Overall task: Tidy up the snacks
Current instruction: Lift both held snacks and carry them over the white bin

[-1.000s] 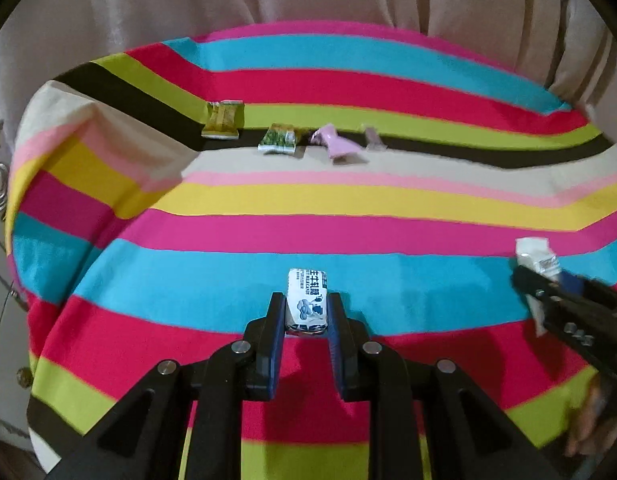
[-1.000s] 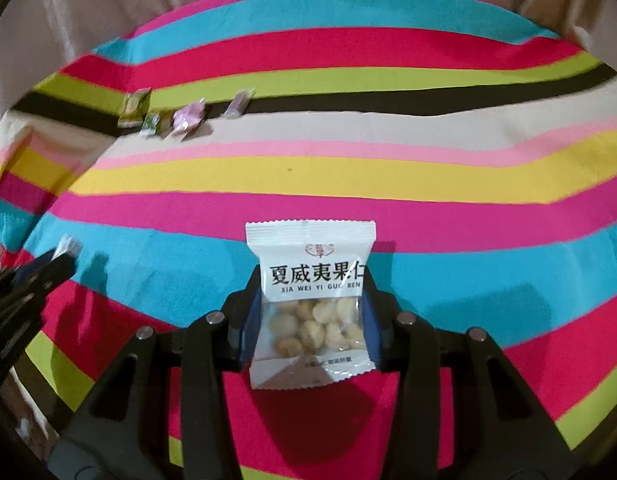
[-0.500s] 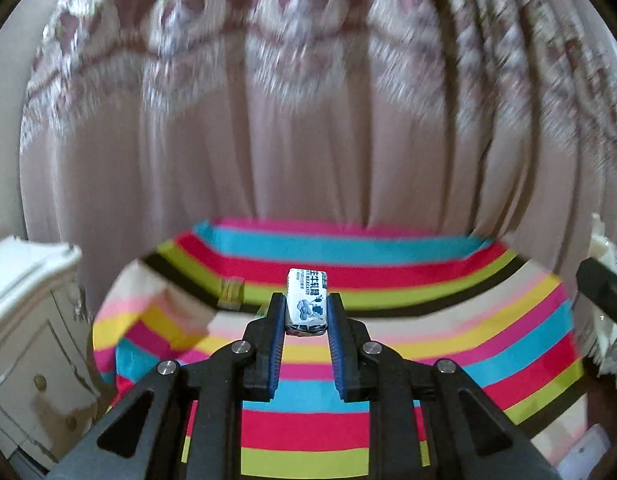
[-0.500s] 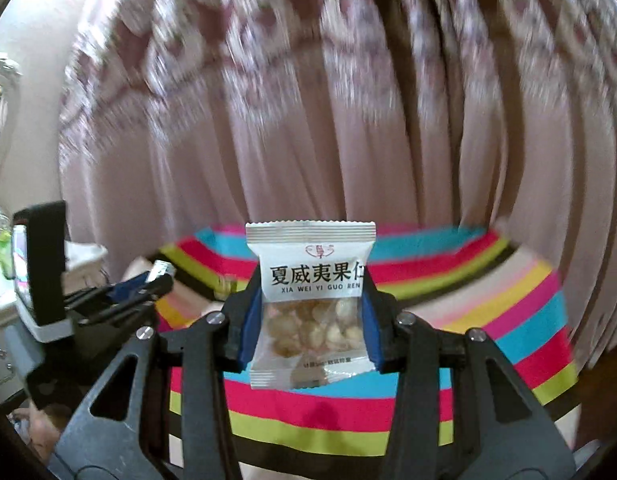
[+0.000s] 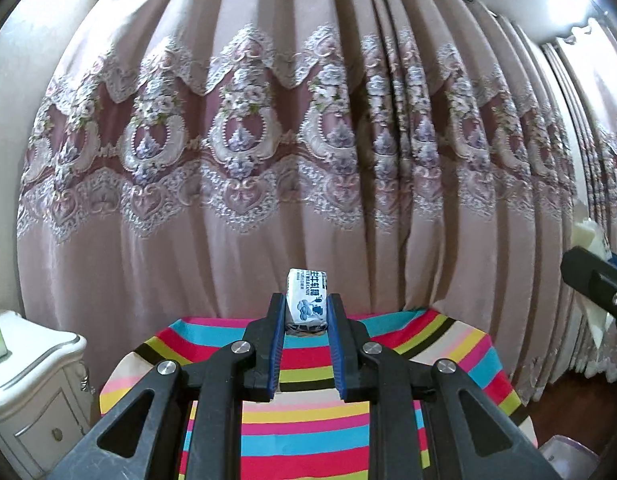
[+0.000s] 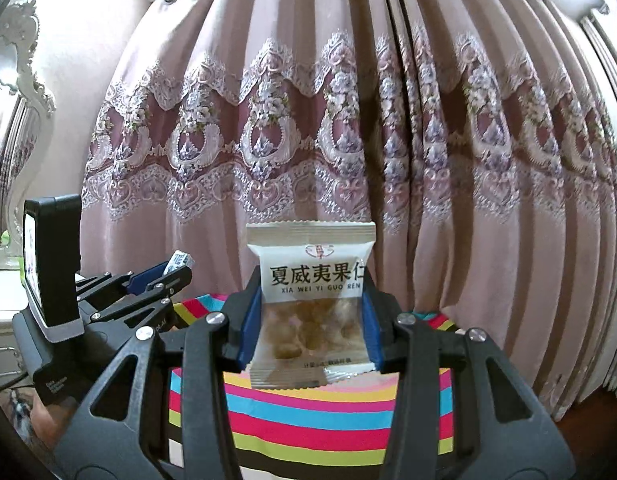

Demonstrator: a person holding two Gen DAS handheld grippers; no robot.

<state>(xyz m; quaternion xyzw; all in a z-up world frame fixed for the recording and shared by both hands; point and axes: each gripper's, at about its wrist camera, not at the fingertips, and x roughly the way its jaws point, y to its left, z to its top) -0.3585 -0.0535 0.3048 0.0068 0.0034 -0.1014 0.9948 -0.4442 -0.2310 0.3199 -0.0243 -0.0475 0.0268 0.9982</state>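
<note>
While the left gripper [image 5: 307, 309] pinches a milk candy [image 5: 307, 299] and the right gripper [image 6: 310, 316] clamps a nut packet [image 6: 310, 304], a striped tablecloth [image 5: 308, 428] fronts embroidered pink curtains [image 5: 292, 152] beside a white cabinet [image 5: 32, 392].

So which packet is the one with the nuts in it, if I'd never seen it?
Start at the big pink lace-trimmed curtain and drop to the striped cloth. Pinched upright in the right gripper is the nut packet: flat, white, with a clear window showing nuts. The milk candy in the left gripper is a small blue-and-white block.
</note>
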